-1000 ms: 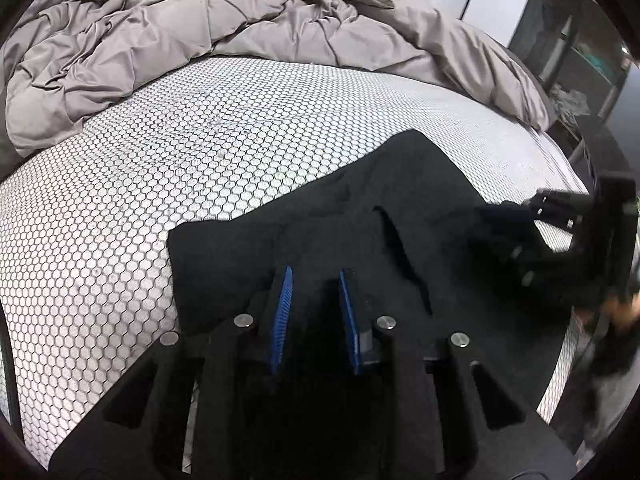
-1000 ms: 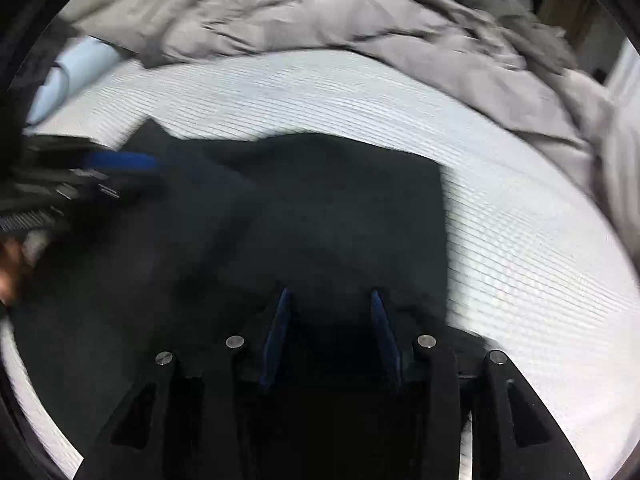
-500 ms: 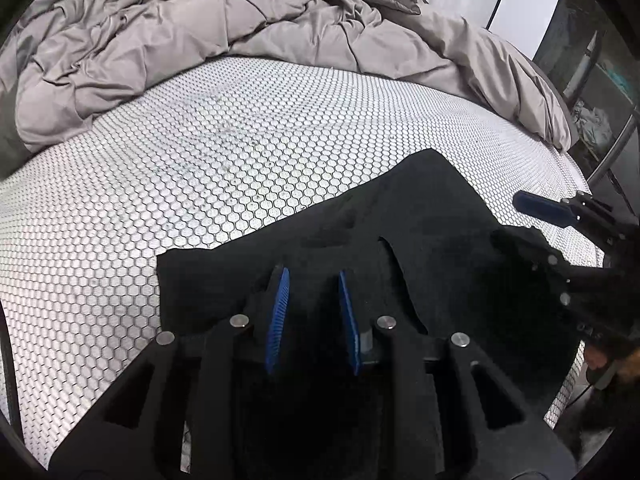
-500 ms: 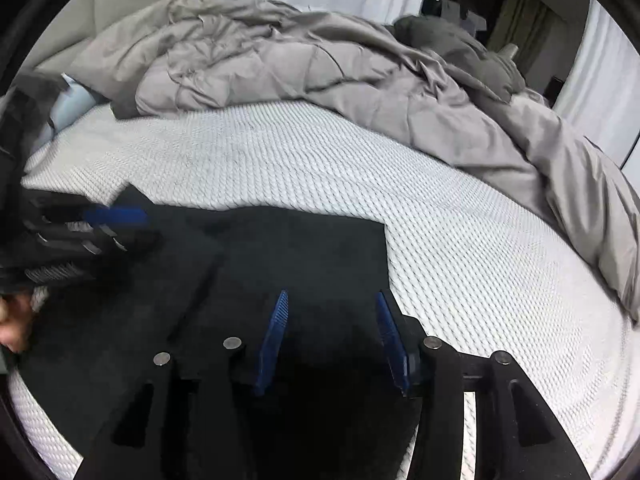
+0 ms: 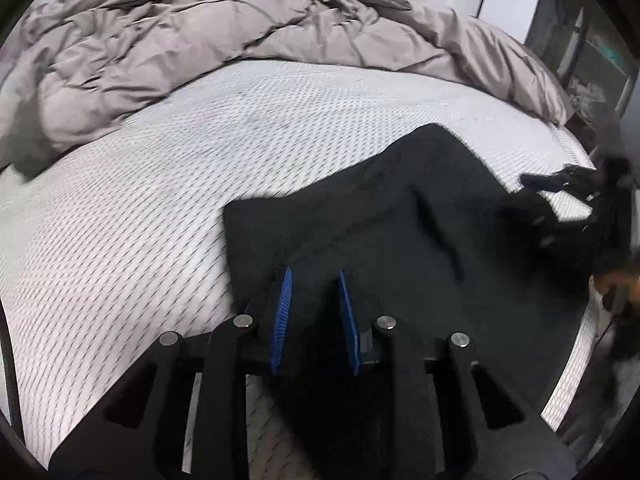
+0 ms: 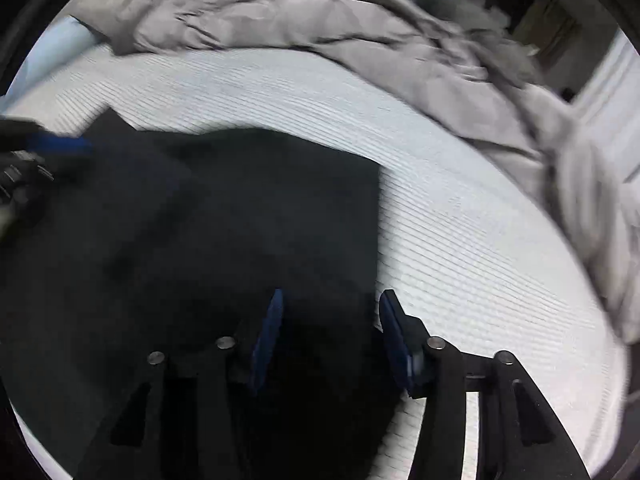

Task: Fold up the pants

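Left to right: rumpled grey duvet piled at the back, white mattress cover, one pair of black pants lying flat and already folded over near the front edge. Left gripper hangs over the left edge of the pants — jaws narrow, whether cloth is pinched I cannot tell. Right gripper, jaws just been opening, stands fairly wide over the right corner, pads not pressing cloth. Step looks like a release after a fold; next needs a fresh grip for another fold. Count: two grippers, one garment, one duvet.

You have nothing to read here: no text, label, brand, number or sign shows in either view.
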### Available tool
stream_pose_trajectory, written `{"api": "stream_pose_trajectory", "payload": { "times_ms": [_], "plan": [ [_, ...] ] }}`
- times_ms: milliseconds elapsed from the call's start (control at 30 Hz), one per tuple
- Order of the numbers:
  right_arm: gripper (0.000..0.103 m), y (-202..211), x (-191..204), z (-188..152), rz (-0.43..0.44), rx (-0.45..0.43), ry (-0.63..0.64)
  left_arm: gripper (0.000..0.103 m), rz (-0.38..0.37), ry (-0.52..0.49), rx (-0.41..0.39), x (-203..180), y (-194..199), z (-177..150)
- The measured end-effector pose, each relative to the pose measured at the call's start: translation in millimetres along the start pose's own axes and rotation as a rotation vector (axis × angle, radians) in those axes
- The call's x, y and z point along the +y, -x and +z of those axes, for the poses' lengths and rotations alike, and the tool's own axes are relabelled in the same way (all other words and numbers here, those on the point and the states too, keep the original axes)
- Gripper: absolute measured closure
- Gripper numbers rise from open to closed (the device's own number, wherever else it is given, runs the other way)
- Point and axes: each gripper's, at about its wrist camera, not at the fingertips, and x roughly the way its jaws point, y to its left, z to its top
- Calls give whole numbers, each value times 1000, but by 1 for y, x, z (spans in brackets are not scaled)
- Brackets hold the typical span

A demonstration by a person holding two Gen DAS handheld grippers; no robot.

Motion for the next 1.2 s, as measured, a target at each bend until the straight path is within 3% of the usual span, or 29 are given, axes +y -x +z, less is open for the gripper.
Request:
{"api": "stream_pose_trajectory", "payload": {
  "times_ms": [67, 167, 200, 233, 267, 333, 367, 400, 467, 567, 633, 700, 833, 900, 967, 1033, 1100, 1200],
  "plan": [
    [50, 14, -23, -10, 88, -47, -93, 80, 14, 26, -17, 2, 15, -7],
    [50, 61, -26, -14, 86, -200, -103, 79, -31, 14, -90, -13, 49, -20],
    [46, 71, -20, -16, 113, -225, -96, 76, -40, 10, -104, -18, 54, -23],
    [44, 80, -13, -17, 192, -244, -90, 67, -60, 3, -122, -26, 58, -27],
    [43, 82, -7, -19, 257, -250, -86, 59, -85, -9, -123, -35, 56, -30],
    [43, 74, 11, -20, 365, -220, -67, 57, -133, -53, -77, -51, 42, -36],
    [43, 63, 25, -22, 377, -183, -41, 57, -134, -81, -39, -55, 32, -40],
    [43, 53, 37, -24, 358, -142, 0, 57, -108, -106, -6, -57, 23, -46],
    [43, 35, 45, -38, 303, -89, 72, 57, -105, -139, -12, -52, 23, -57],
    [49, 47, 20, -56, 289, -94, 45, 57, -97, -127, -10, -36, 38, -68],
    [51, 55, -1, -73, 310, -102, 15, 57, -43, -114, -15, -30, 49, -75],
    [51, 64, -8, -83, 247, -121, 17, 57, -25, -109, -38, -29, 65, -79],
    [50, 87, -7, -78, 308, -198, -23, 57, -115, -167, -112, -57, 89, -81],
    [50, 94, 10, -67, 375, -233, -16, 56, -175, -215, -89, -79, 80, -81],
    [48, 92, 36, -56, 428, -227, 22, 56, -164, -284, -25, -96, 59, -89],
    [48, 79, 64, -56, 412, -172, 108, 56, -141, -305, 5, -99, 49, -99],
    [48, 67, 74, -66, 340, -129, 190, 56, -171, -301, 1, -90, 54, -105],
    [51, 70, 36, -86, 378, -126, 114, 50, -188, -296, 10, -74, 70, -117]
  ]
}}
